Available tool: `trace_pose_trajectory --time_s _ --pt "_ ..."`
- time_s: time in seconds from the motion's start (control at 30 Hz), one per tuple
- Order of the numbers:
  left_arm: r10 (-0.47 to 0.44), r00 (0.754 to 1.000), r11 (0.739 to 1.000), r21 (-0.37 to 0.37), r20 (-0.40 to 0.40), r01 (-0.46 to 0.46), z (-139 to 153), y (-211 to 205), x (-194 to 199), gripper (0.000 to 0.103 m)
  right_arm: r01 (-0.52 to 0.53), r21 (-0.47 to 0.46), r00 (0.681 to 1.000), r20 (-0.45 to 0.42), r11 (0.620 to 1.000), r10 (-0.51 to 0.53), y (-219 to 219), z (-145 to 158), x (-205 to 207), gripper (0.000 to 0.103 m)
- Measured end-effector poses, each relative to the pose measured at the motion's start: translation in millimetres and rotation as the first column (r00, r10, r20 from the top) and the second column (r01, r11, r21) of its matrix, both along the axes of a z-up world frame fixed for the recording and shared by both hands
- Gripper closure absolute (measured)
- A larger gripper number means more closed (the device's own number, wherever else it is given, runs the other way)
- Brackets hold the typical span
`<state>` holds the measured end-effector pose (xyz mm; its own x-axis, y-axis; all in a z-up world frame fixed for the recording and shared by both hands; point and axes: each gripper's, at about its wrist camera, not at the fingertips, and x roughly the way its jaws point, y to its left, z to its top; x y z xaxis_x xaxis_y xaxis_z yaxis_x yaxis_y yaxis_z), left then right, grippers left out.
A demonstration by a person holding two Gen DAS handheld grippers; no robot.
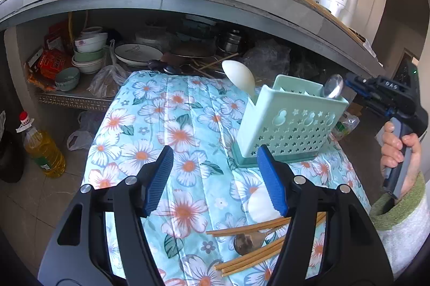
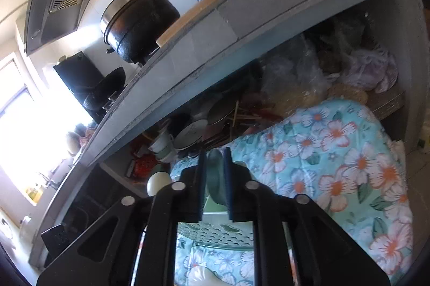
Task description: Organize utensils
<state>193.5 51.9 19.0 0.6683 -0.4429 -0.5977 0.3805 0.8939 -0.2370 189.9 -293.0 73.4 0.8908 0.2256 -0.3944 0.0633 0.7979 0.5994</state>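
Left tongs [image 1: 215, 178]: blue pads spread wide, nothing between them, hovering over the floral cloth [image 1: 150, 124] that covers the bench. Mint utensil caddy [image 1: 290, 124] stands just beyond the right-hand pad, upright on its darker base. Below and right of the pads, on the cloth near the lower frame edge: a bundle of wooden chopsticks [image 1: 250, 259] with a metal spoon [image 1: 247, 241] lying among them, and a white spoon [image 1: 262, 205] partly hidden by the finger.

In the caddy: a white spoon bowl [image 1: 240, 77] sticks up at its left end, a metal spoon bowl [image 1: 333, 87] at its right end.

Right tongs [image 2: 215, 178]: jaws parted by a narrow gap, directly above the caddy [image 2: 215, 232]. The metal spoon bowl [image 2: 216, 178] sits in that gap; contact with the pads cannot be told.

Writing: "DAS" reads upside down on the right gripper body [image 1: 389, 87], held by a hand [image 1: 397, 148]. Oil bottle [image 1: 44, 148] label illegible.
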Motion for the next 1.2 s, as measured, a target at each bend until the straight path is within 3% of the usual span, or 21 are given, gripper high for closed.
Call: trace_pose_trajectory --time_s 0.3,0.53,0.7,0.83,1.2 --pt "-0.027 1.0 0.998 0.062 -0.005 0.027 -11 -13 -5 0.042 0.102 -0.127 0.994 -0.032 0.987 -0.106 5 1 -55 0.08" --pt "-0.039 0.998 0.996 0.083 -0.058 0.044 -25 -24 -1 0.042 0.027 -0.171 0.99 -0.131 0.985 -0.05 25 -27 -87 0.069" --pt "-0.045 0.991 0.99 0.13 -0.124 0.061 -42 -44 12 0.043 -0.03 -0.143 0.977 -0.215 0.989 -0.002 43 -58 -101 0.068" --pt "-0.046 0.976 0.982 0.171 -0.215 0.084 -62 -58 26 0.06 -0.048 -0.095 0.963 -0.268 0.994 0.021 48 -79 -111 0.068" --pt "-0.081 0.926 0.994 0.04 -0.368 0.103 -85 -59 40 0.063 -0.085 -0.058 0.952 -0.3 0.995 0.063 52 -91 -116 0.065"
